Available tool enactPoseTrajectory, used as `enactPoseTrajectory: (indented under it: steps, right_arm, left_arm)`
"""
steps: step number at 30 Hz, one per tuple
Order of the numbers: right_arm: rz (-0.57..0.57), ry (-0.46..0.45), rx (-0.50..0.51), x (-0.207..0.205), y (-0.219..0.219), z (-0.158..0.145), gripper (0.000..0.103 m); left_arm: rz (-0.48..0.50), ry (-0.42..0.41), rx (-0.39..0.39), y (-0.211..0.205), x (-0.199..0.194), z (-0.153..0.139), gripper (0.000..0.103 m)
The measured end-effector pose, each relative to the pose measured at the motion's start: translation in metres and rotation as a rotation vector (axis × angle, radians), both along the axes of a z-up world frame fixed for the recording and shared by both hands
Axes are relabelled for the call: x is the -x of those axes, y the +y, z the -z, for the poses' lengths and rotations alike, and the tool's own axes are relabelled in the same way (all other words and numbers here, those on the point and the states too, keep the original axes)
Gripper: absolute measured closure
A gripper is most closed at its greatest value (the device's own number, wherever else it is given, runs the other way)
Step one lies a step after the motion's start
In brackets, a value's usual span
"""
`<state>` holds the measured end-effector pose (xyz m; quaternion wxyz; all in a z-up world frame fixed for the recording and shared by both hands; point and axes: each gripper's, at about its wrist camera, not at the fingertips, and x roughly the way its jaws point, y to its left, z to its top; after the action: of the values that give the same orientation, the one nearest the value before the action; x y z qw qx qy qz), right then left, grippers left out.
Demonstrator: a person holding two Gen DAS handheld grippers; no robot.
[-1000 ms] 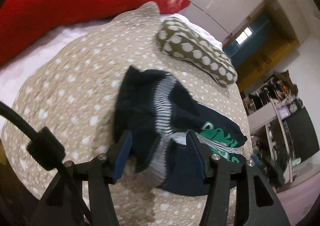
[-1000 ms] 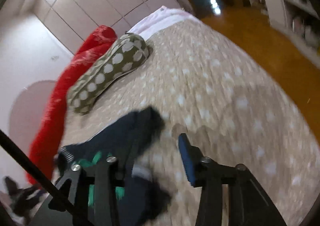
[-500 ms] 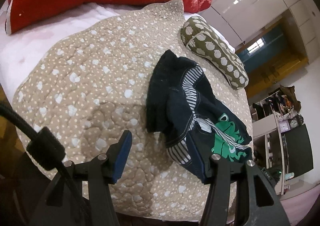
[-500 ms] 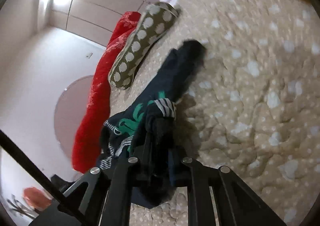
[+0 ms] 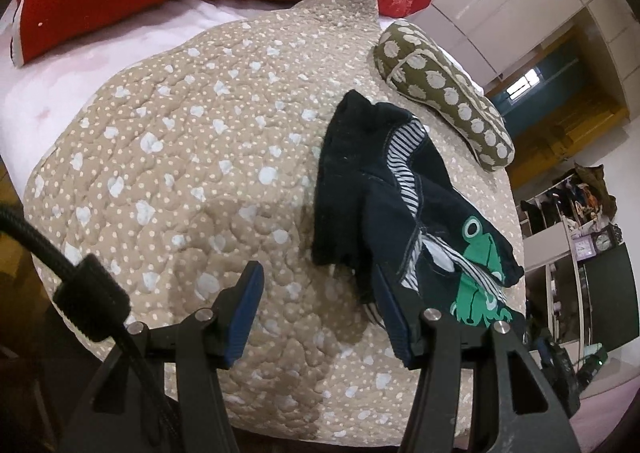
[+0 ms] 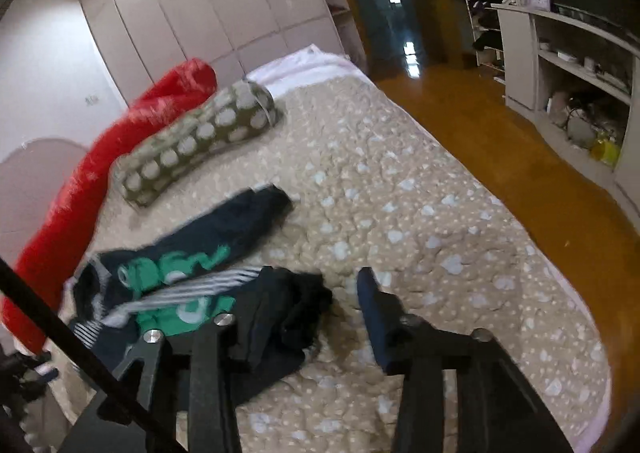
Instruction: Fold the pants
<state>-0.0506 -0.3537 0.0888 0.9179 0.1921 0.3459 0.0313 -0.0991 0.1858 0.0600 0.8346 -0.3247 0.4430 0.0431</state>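
On the bed, just ahead of the left gripper [image 5: 316, 293], lie the dark pants [image 5: 384, 189]. They are crumpled, with a striped band and a green frog picture on them. In the left view the pants are long from the gripper's right finger [image 5: 390, 313] up and away toward the spotted pillow [image 5: 444, 89]. The frog end is close to that finger and the plain dark end points far away. The left gripper's fingers are spread apart with only the dotted blanket [image 5: 180, 157] between them. Its right finger is right at the edge of the pants, but I cannot tell if it touches.

In the right view the pants [image 6: 200, 253] lie ahead and to the left of the right gripper [image 6: 316, 301]. Their long way runs from near its left finger out toward the spotted pillow [image 6: 196, 141]. The right gripper's jaws are opening. Blanket [image 6: 420, 213] shows in the gap, and a dark fold of the pants lies by the left finger. The red pillow [image 6: 100, 173] is far off behind.
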Motion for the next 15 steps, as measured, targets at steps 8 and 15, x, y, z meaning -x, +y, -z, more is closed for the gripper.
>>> enactPoseTrajectory:
  steps: [8,15]
  right_arm:
    - [-0.206,0.005,-0.053,-0.002,0.053,0.015,0.058]
    - [-0.25,0.043,-0.051,-0.002,0.076,0.035,0.058]
  left_arm:
    - [0.008,0.009,-0.049,-0.005,-0.017,0.007,0.042]
    - [0.044,0.051,-0.042,-0.012,-0.051,0.028,0.039]
